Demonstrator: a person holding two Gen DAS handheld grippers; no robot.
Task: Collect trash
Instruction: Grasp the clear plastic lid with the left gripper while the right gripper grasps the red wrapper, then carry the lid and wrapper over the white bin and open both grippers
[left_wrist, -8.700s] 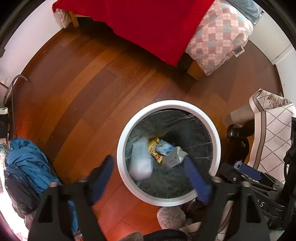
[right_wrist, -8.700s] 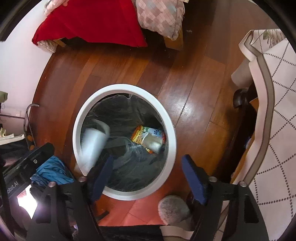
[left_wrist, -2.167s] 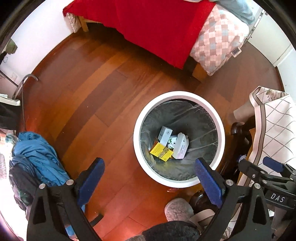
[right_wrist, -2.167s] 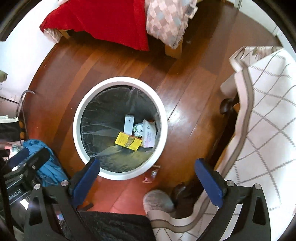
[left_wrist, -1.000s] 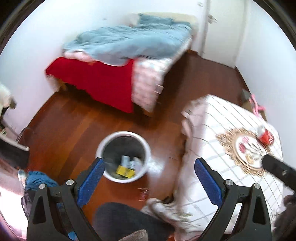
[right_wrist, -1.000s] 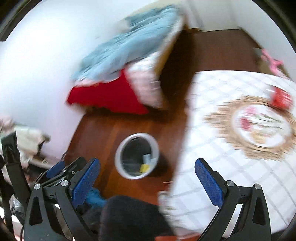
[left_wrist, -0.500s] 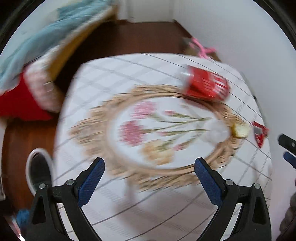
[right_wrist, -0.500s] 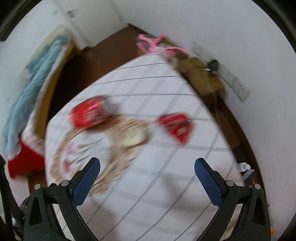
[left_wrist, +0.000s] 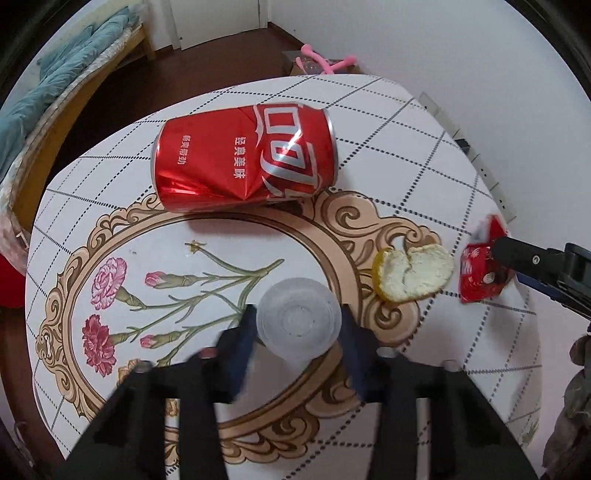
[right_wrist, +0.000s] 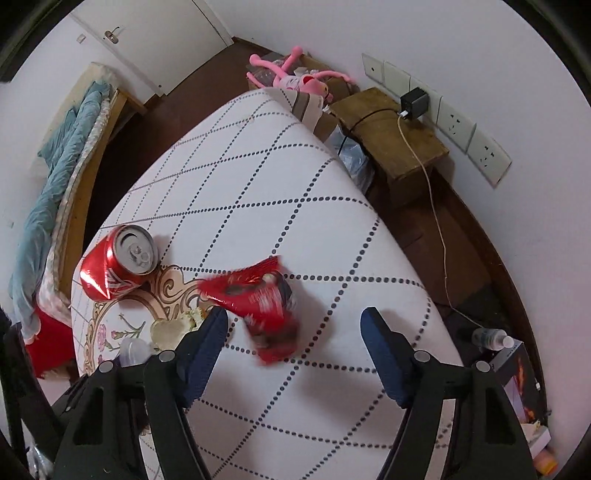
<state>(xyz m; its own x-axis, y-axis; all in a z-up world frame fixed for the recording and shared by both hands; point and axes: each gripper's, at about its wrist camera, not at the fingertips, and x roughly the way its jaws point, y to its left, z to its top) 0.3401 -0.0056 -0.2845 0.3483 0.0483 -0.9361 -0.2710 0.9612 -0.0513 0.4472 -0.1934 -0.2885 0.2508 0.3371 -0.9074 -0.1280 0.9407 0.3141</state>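
A clear plastic cup (left_wrist: 298, 323) sits on the white patterned tablecloth (left_wrist: 424, 147). My left gripper (left_wrist: 298, 328) stands around it, its blue fingers (left_wrist: 242, 341) close to both sides and blurred with motion; contact is unclear. A dented red soda can (left_wrist: 245, 157) lies on its side beyond. A piece of citrus peel (left_wrist: 412, 271) and a red snack wrapper (left_wrist: 478, 271) lie to the right. In the right wrist view my right gripper (right_wrist: 293, 328) is open above the red wrapper (right_wrist: 262, 302), which lies between its fingers (right_wrist: 380, 334). The can (right_wrist: 118, 264) shows at left.
The table edge drops to a dark wooden floor (right_wrist: 443, 236). A wooden stool (right_wrist: 388, 129) with a charger cable, a pink plush toy (right_wrist: 295, 77) and wall sockets (right_wrist: 454, 122) lie beyond. A bed with a blue blanket (left_wrist: 55, 85) stands at the far left.
Both grippers swung from the white bin on the floor up to the table. The left one has narrowed around the clear cup; the right one has come over the red wrapper.
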